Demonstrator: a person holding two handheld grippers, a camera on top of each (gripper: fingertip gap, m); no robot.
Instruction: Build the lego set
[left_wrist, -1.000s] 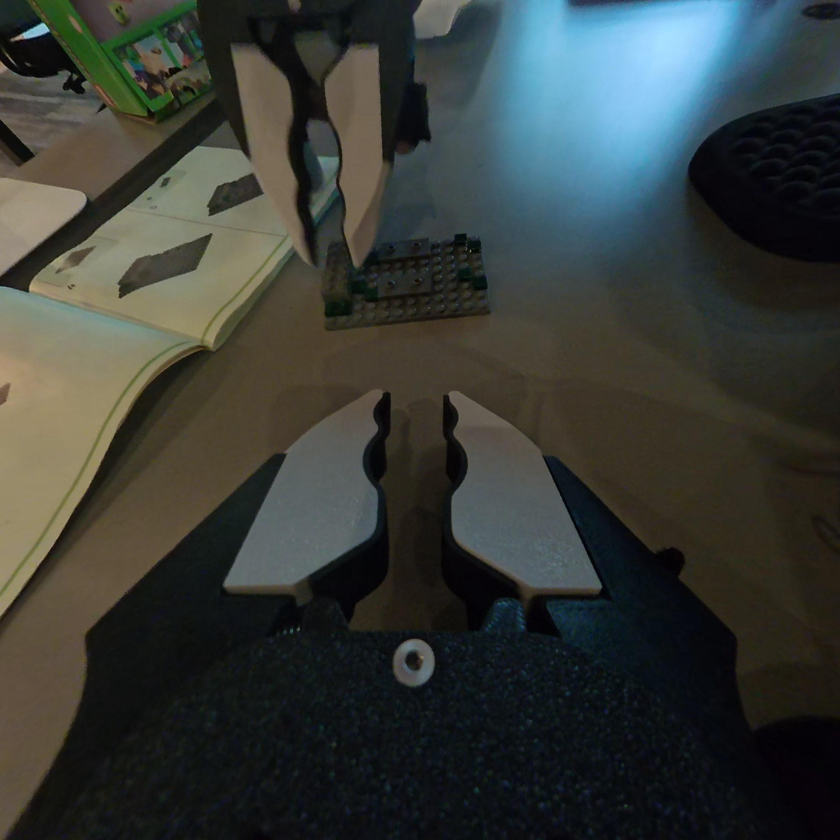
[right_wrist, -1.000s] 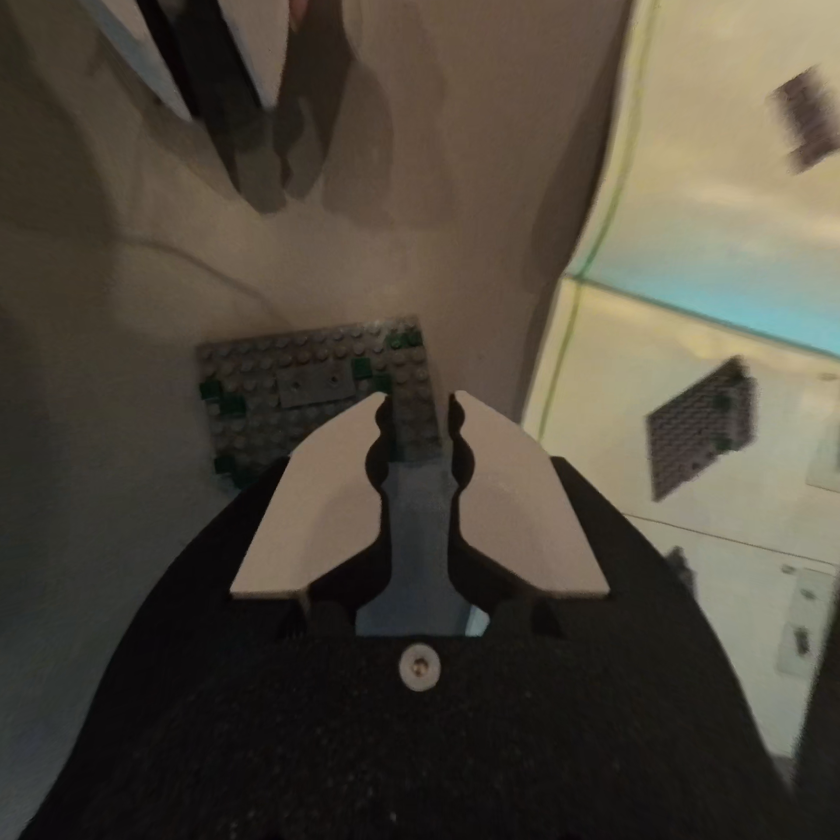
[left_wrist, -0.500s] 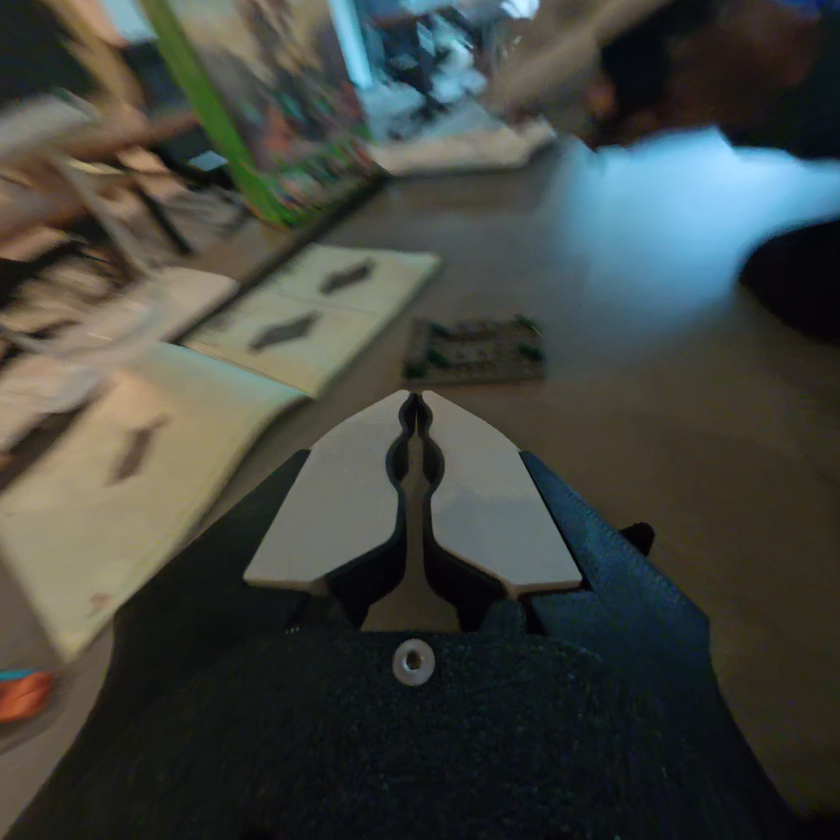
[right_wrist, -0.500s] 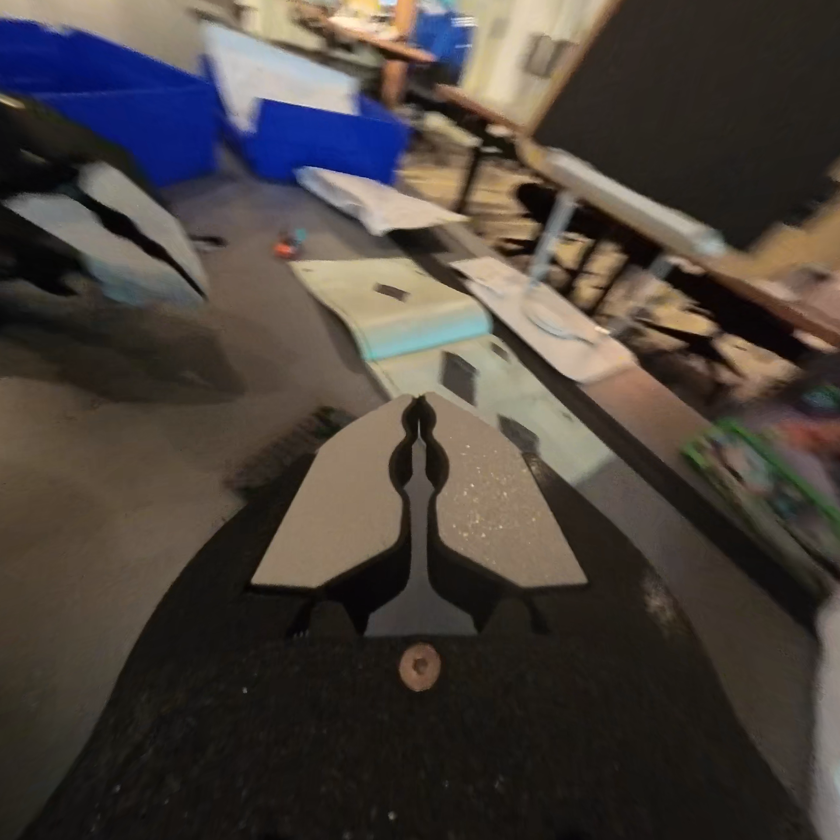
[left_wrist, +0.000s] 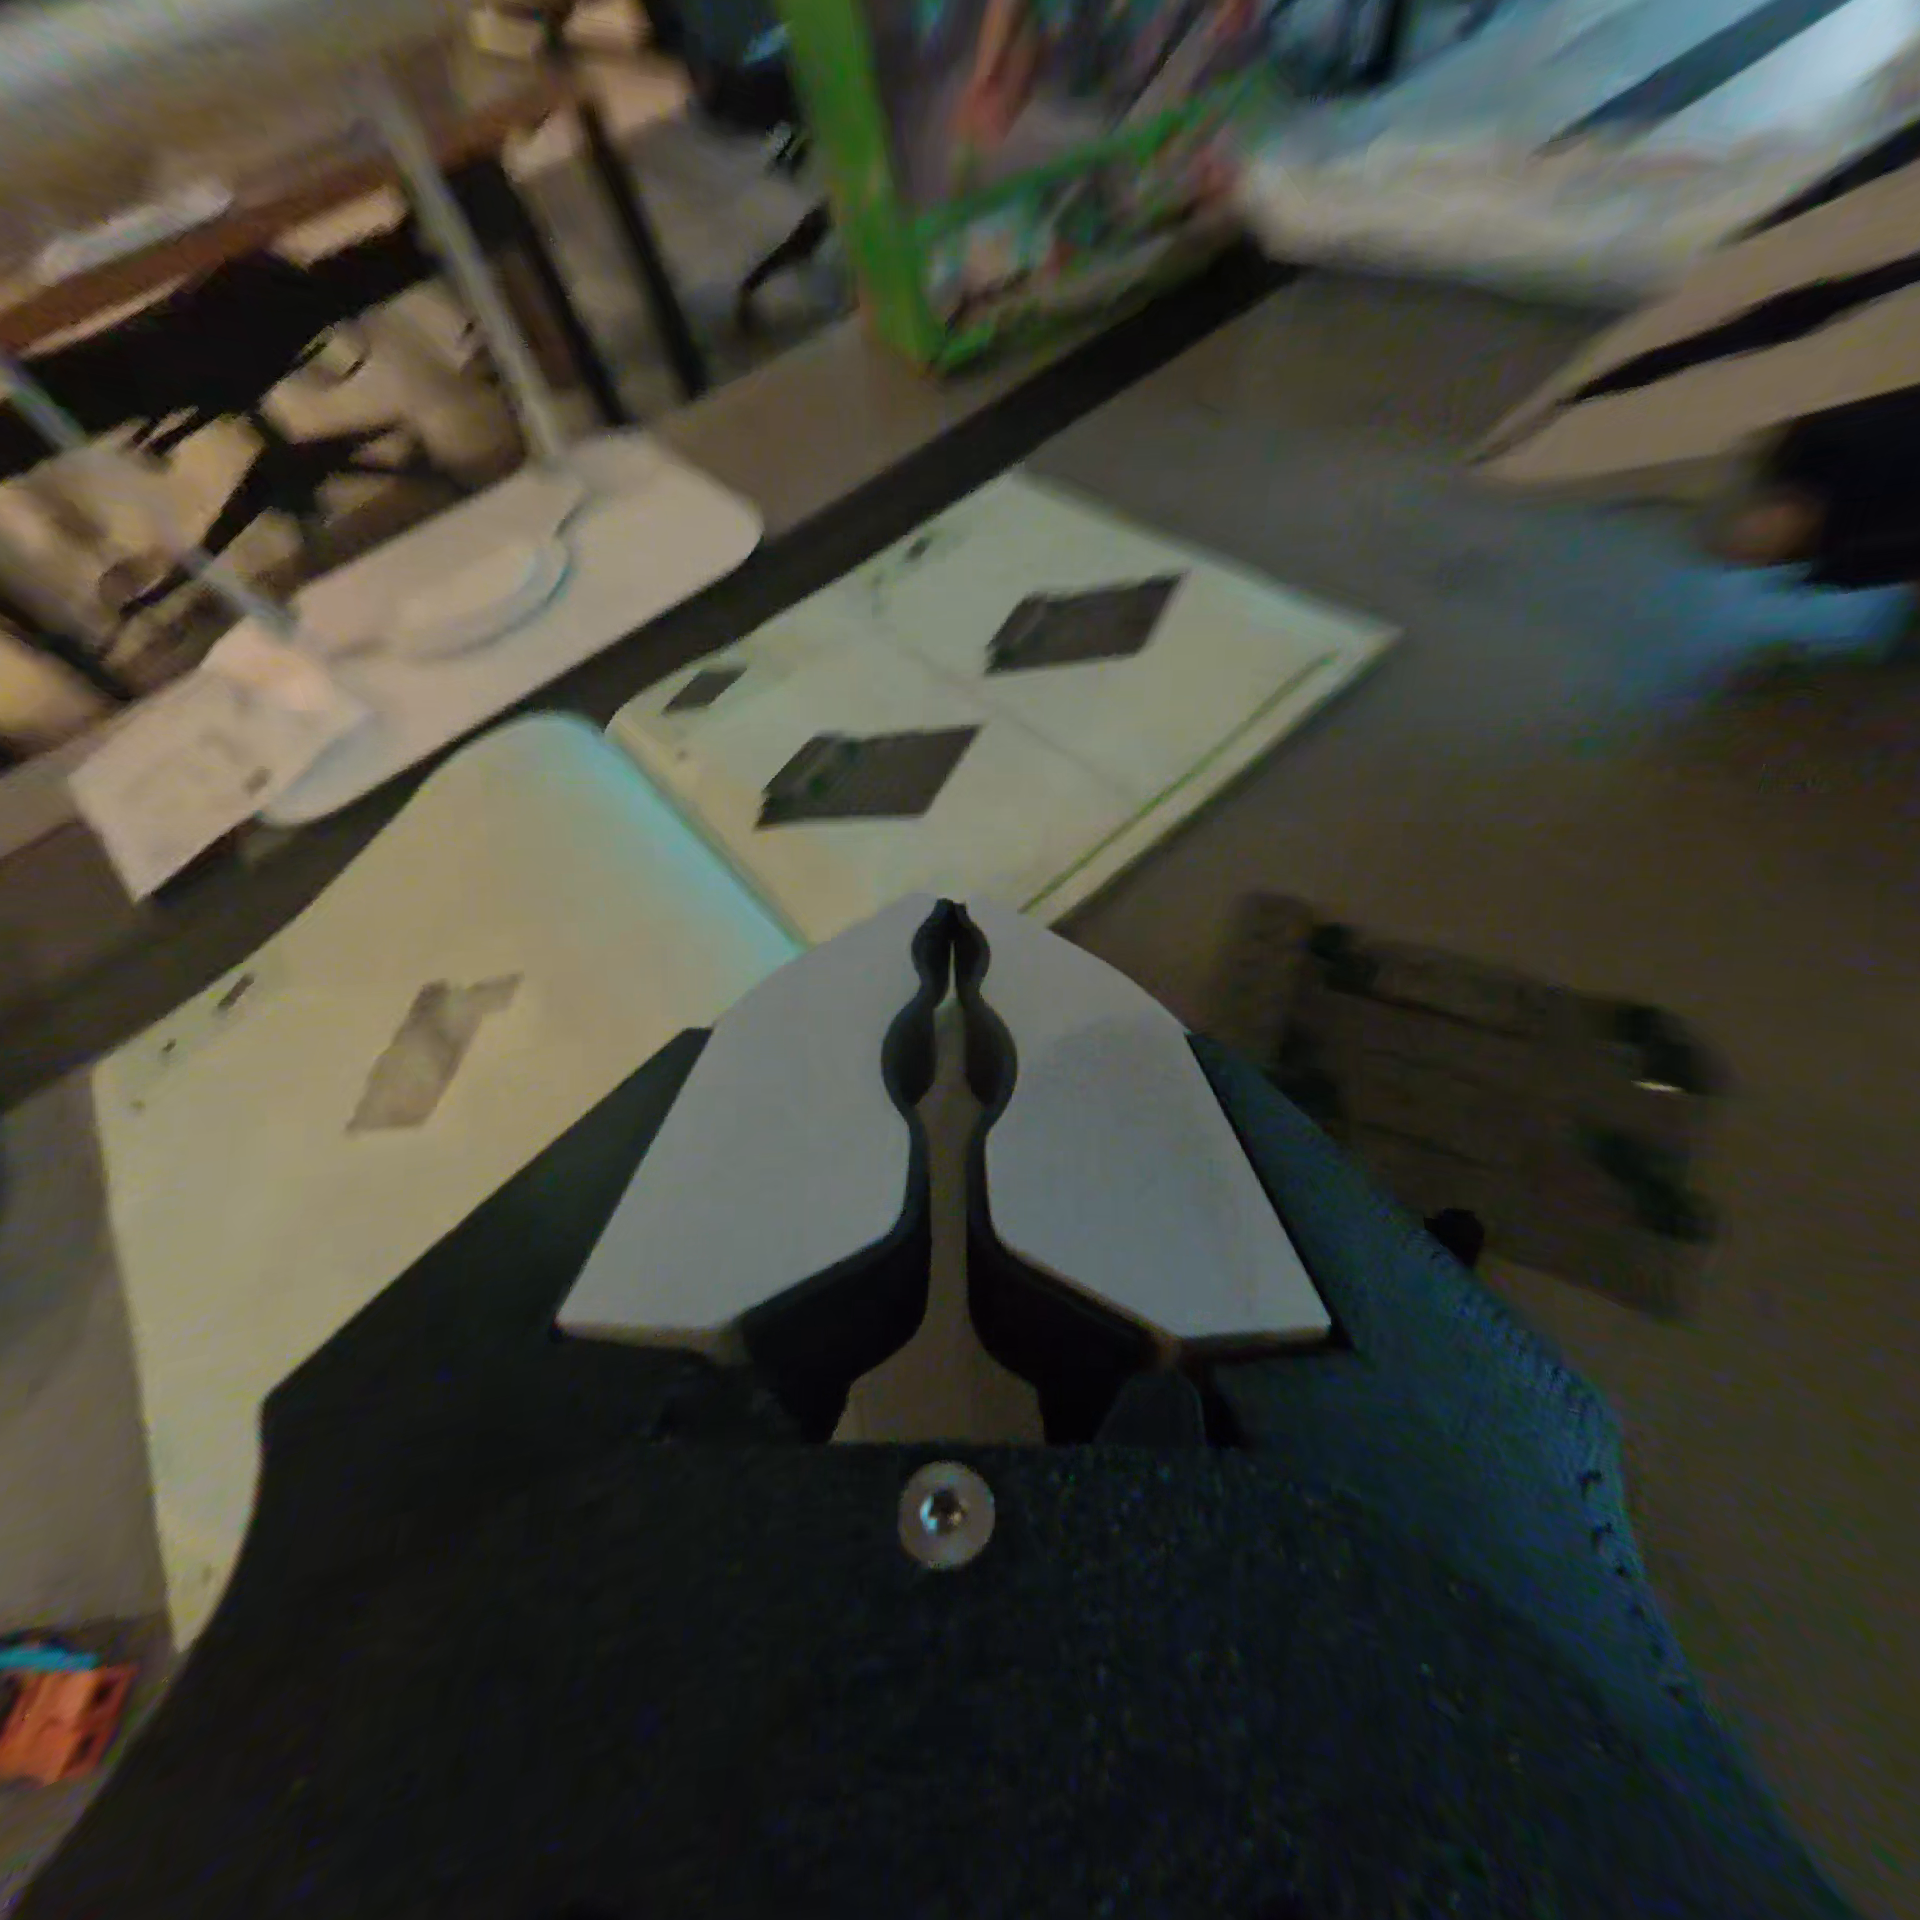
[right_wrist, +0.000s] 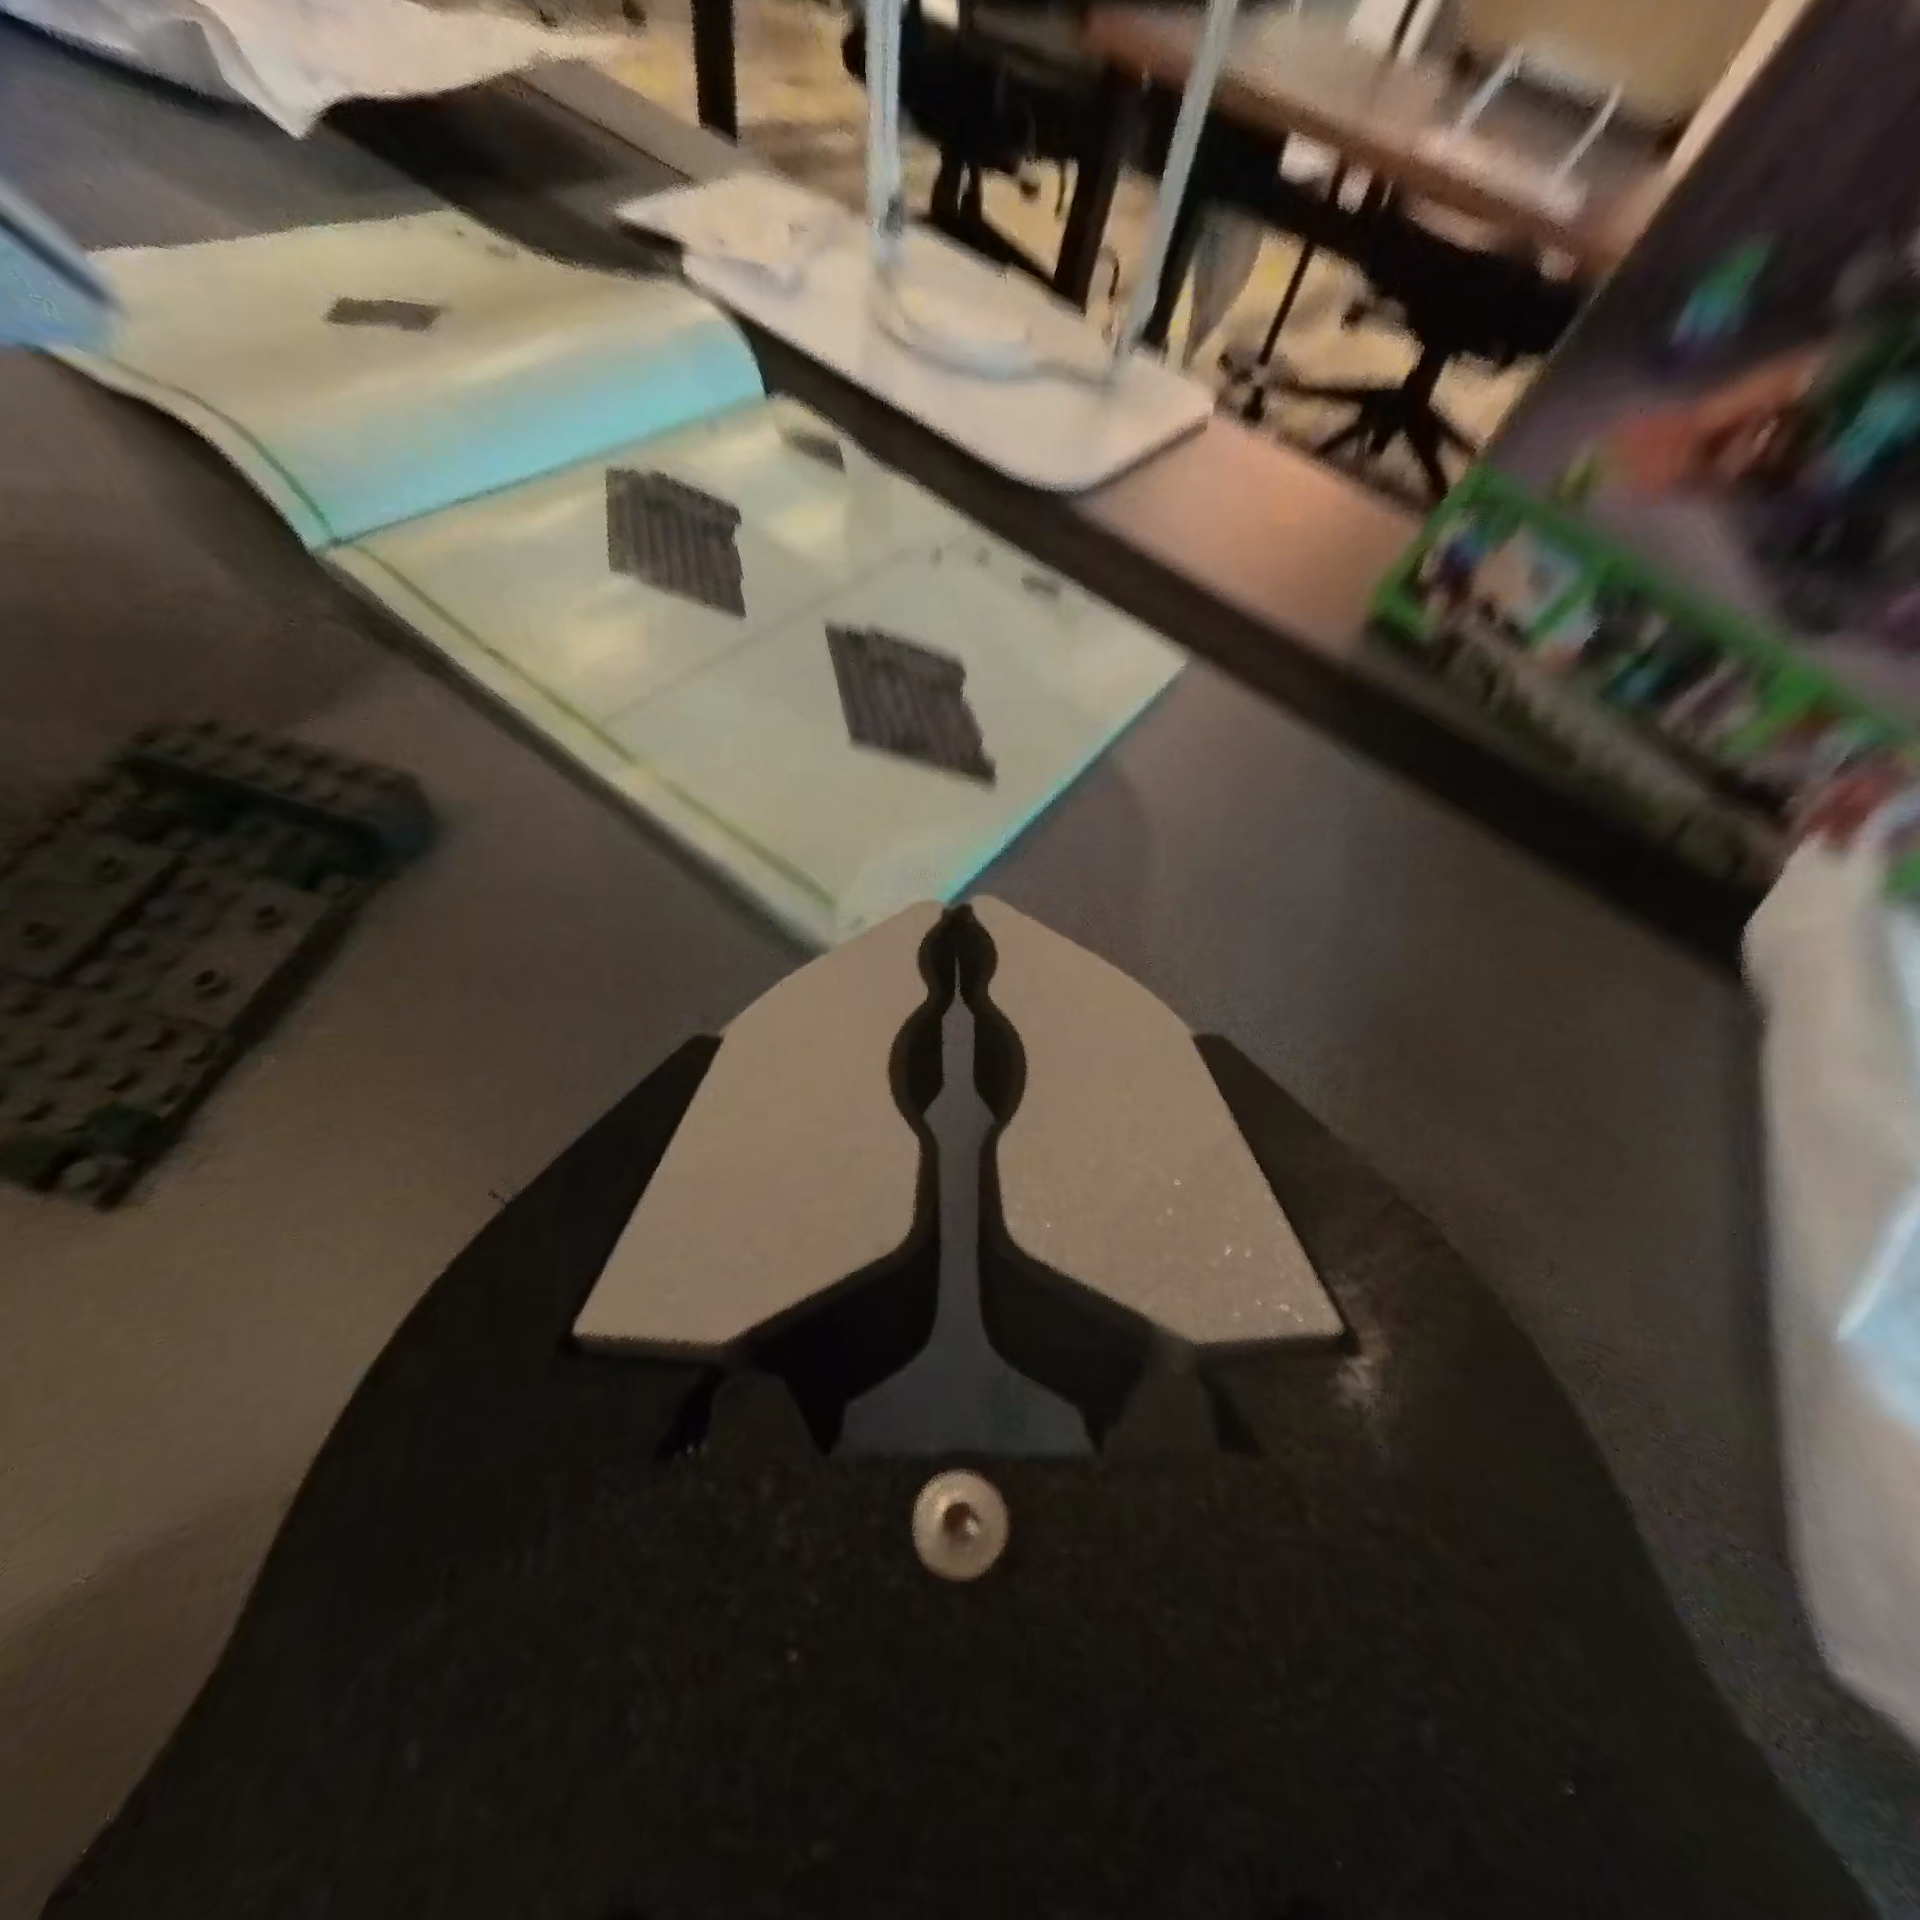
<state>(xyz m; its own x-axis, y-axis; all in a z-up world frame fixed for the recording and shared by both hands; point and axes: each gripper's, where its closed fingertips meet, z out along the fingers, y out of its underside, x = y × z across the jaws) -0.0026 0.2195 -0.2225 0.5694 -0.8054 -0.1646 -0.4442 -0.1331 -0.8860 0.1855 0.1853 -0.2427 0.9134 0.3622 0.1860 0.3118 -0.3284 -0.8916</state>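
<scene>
Both tools, left (left_wrist: 953, 914) and right (right_wrist: 957, 914), have their tips pressed together on nothing, above the table (right_wrist: 1351, 1018).
Left tool's tips overlap the open booklet (left_wrist: 987, 717); the grey plate (left_wrist: 1475, 1091) lies blurred to their right. Right tool sees the plate (right_wrist: 177, 935) at left beside the booklet (right_wrist: 727, 623), the green box (right_wrist: 1662, 644) well apart.

Dim room, grey table (right_wrist: 1351, 935) (blurred), dark-legged chairs (right_wrist: 1403, 312) and brown tables (right_wrist: 1351, 73) behind, pale floor.
</scene>
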